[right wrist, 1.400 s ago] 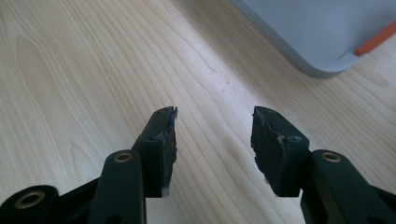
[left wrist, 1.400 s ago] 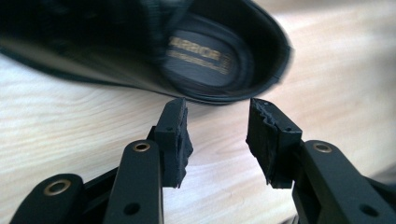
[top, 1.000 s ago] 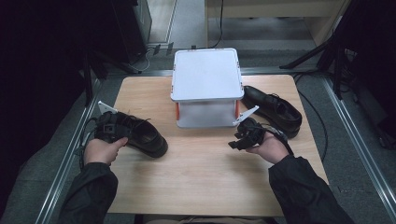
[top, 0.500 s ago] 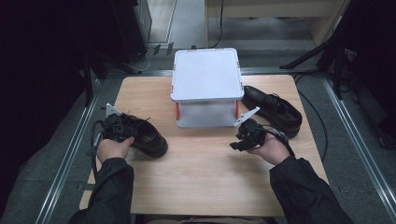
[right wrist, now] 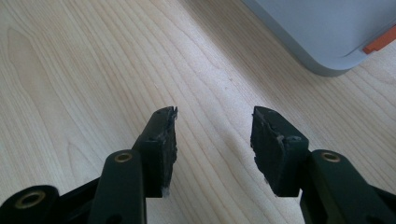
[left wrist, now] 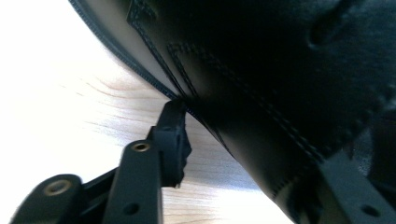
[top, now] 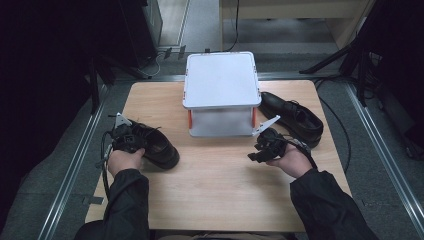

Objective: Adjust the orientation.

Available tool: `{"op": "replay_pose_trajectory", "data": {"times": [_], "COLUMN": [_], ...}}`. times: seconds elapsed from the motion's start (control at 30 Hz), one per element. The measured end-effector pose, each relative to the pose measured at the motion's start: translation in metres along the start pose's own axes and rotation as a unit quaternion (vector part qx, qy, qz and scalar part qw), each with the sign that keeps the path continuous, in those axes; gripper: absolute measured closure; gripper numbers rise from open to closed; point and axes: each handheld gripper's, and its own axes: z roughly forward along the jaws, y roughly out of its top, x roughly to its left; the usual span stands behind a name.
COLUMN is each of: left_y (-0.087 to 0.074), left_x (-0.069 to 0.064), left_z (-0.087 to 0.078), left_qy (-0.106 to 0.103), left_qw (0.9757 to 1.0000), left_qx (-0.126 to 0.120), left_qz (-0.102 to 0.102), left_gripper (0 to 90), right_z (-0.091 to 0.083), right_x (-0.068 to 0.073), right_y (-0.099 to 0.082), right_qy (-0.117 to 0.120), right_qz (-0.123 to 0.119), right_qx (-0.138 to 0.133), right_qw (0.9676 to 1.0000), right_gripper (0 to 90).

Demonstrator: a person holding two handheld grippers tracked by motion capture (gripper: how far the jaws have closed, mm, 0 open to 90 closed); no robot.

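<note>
Left gripper view: left claw [left wrist: 261,154] pinching shoe [left wrist: 280,70].

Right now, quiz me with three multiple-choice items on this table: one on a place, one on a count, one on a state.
1. Where is the white lidded box?
A. table's far middle
B. near left corner
C. on the floor

2. How many black shoes are on the table?
A. one
B. two
C. four

3. How is the right tool?
A. open and empty
C. shut on a lace
B. shut on the box

A: it sits centred at the far edge. B: a left shoe and a right shoe. A: bare wood shows between its jaws.
</note>
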Motion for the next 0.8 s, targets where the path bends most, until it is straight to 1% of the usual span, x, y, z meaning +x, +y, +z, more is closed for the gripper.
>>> {"op": "replay_pose_trajectory", "data": {"times": [0.03, 0.07, 0.1, 0.13, 0.2, 0.3, 0.33, 0.4, 0.53, 0.57, 0.6, 0.63, 0.67, 0.7, 0.73, 0.8], "left_y": [0.000, 0.000, 0.000, 0.000, 0.000, 0.004, 0.005, 0.008, 0.013, 0.016, 0.016, 0.018, 0.019, 0.019, 0.020, 0.023], "left_x": [0.000, -0.001, -0.001, -0.002, -0.002, -0.003, -0.003, -0.003, -0.002, -0.001, -0.001, -0.001, -0.001, -0.001, 0.000, 0.002], "left_z": [0.000, -0.001, -0.001, -0.002, -0.003, -0.004, -0.005, -0.005, -0.006, -0.006, -0.006, -0.006, -0.006, -0.006, -0.006, -0.006], "left_qy": [0.000, 0.005, 0.005, 0.009, 0.007, 0.011, 0.008, 0.007, -0.001, -0.004, -0.004, -0.008, -0.007, -0.007, -0.007, -0.014], "left_qw": [1.0000, 0.9999, 0.9999, 0.9997, 0.9996, 0.9992, 0.9991, 0.9988, 0.9986, 0.9981, 0.9981, 0.9976, 0.9973, 0.9973, 0.9969, 0.9966], "left_qx": [0.000, -0.006, -0.006, -0.012, -0.016, -0.022, -0.020, -0.016, -0.013, -0.011, -0.011, -0.010, -0.010, -0.010, -0.009, -0.006], "left_qz": [0.000, 0.008, 0.008, 0.021, 0.022, 0.032, 0.035, 0.046, 0.051, 0.061, 0.061, 0.068, 0.072, 0.072, 0.078, 0.081], "left_gripper": [61.9, 64.3, 66.4, 68.9, 74.2, 81.2, 82.6, 83.8, 84.5, 84.7, 84.7, 84.7, 84.7, 84.8, 84.8, 84.7], "right_z": [0.000, 0.000, 0.000, 0.000, 0.000, 0.000, -0.001, -0.001, -0.001, -0.001, -0.002, -0.002, -0.002, -0.002, -0.001, -0.001], "right_x": [0.000, 0.000, 0.000, 0.000, 0.000, 0.000, 0.000, -0.001, -0.001, -0.001, -0.001, -0.001, -0.001, -0.001, -0.001, -0.001], "right_y": [0.000, 0.000, 0.000, 0.000, 0.000, 0.000, 0.000, 0.000, -0.001, -0.001, -0.001, -0.001, -0.001, -0.001, -0.001, -0.001], "right_qy": [0.000, 0.000, 0.000, 0.000, 0.001, 0.001, 0.001, 0.002, 0.001, 0.001, 0.001, 0.000, 0.000, 0.000, 0.000, 0.000], "right_qz": [0.000, 0.001, 0.001, 0.000, 0.000, 0.000, 0.000, -0.001, 0.000, 0.000, 0.001, 0.001, 0.001, 0.001, 0.000, 0.002], "right_qx": [0.000, 0.000, 0.000, -0.001, 0.000, -0.001, -0.002, -0.002, -0.002, -0.002, -0.002, -0.002, -0.002, -0.002, -0.002, -0.001], "right_qw": [1.0000, 1.0000, 1.0000, 1.0000, 1.0000, 1.0000, 1.0000, 1.0000, 1.0000, 1.0000, 1.0000, 1.0000, 1.0000, 1.0000, 1.0000, 1.0000], "right_gripper": [51.3, 51.3, 51.3, 51.3, 51.3, 51.4, 51.4, 51.5, 51.6, 51.6, 51.6, 51.6, 51.6, 51.6, 51.6, 51.6]}}
